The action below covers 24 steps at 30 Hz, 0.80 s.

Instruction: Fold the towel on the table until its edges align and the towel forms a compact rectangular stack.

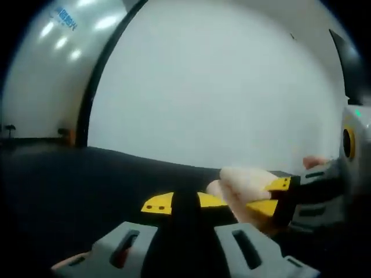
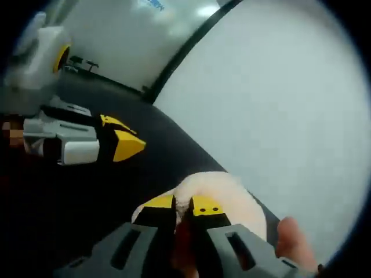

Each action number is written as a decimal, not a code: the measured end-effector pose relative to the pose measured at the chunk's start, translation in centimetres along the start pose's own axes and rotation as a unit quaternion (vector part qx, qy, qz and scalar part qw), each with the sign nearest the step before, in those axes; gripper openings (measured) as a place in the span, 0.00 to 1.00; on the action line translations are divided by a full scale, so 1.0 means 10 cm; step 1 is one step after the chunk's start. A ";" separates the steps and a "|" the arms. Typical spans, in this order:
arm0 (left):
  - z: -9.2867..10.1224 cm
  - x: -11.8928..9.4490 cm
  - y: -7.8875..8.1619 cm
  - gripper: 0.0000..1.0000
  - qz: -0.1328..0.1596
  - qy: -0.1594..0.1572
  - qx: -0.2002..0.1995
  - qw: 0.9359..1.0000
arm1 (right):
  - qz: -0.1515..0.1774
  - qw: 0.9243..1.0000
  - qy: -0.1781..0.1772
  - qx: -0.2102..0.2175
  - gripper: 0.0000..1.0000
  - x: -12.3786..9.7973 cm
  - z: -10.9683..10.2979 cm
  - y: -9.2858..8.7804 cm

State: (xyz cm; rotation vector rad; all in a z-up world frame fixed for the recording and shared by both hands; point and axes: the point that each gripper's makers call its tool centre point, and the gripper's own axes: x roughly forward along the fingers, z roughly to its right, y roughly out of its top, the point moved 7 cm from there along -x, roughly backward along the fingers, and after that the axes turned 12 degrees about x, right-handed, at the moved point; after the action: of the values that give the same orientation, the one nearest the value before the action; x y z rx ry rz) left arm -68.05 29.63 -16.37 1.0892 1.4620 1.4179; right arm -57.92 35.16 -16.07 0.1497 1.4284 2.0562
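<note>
Left gripper view: the left gripper sits low over the dark table. Its yellow-tipped jaws lie close together with a dark strip between them; whether they pinch anything there cannot be told. The towel, a pale, fluffy bundle, sits just ahead and to the right of the tips, bunched rather than flat. The right gripper enters from the right, its yellow tips against the towel. A white wall rises behind the table.

Right gripper view: the right gripper has its jaws drawn nearly together on the towel, with a fold of the pale fabric caught between the yellow tips. The towel rests on the table, close to the wall. The left gripper lies well apart to the left, tips pointing toward the towel, nothing visibly in them here. A finger shows at lower right.

Risks, as judged from this position:
- The grip appears to take a thick bunch, not a single edge. Lifting could drag several layers and produce a lump rather than aligned edges.
- A thin pinch on fluffy pile may slip when pulled.
- If only one gripper holds, the free side may trail and skew the fold.
- The towel lies near the wall; a fold in that direction could crowd it.
</note>
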 end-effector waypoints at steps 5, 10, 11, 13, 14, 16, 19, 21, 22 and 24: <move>-0.02 0.01 0.00 0.16 0.004 -0.001 -0.013 1.000 | 0.023 0.996 0.079 0.014 0.36 -0.19 -0.11 -0.01; -0.03 0.02 -0.01 0.16 0.006 0.001 -0.022 1.000 | 0.111 0.969 0.108 0.193 0.32 -0.73 0.43 0.25; -0.04 0.02 -0.01 0.16 0.006 0.000 -0.022 1.000 | 0.113 0.964 0.088 0.224 0.31 -0.74 0.67 0.25; -0.04 0.03 -0.02 0.16 0.005 -0.002 -0.021 1.000 | 0.099 0.954 0.044 0.279 0.33 -0.59 1.20 0.10; -0.03 0.04 -0.02 0.16 0.006 -0.004 -0.021 1.000 | 0.080 0.949 0.024 0.304 0.34 -0.43 1.43 -0.04; -0.02 0.05 -0.01 0.16 0.007 -0.008 -0.020 1.000 | 0.028 0.929 -0.018 0.368 0.34 -0.09 1.81 -0.39; -0.02 0.06 -0.02 0.16 0.007 -0.009 -0.019 1.000 | -0.036 0.856 0.002 0.516 0.30 0.31 1.88 -0.74; -0.04 0.05 -0.02 0.16 0.007 -0.009 -0.022 1.000 | -0.014 0.855 0.044 0.517 0.31 0.38 1.71 -0.68; -0.04 0.05 -0.02 0.16 0.007 -0.008 -0.023 1.000 | 0.008 0.880 0.040 0.473 0.31 0.41 1.65 -0.60; -0.04 0.05 -0.03 0.16 0.005 -0.008 -0.024 1.000 | 0.017 0.905 0.053 0.421 0.31 0.47 1.45 -0.49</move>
State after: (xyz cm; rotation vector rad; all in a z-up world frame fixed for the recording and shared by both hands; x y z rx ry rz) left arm -68.61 30.02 -16.61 1.0767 1.4067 1.4404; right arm -53.40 50.51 -15.64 0.4160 2.3110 1.3456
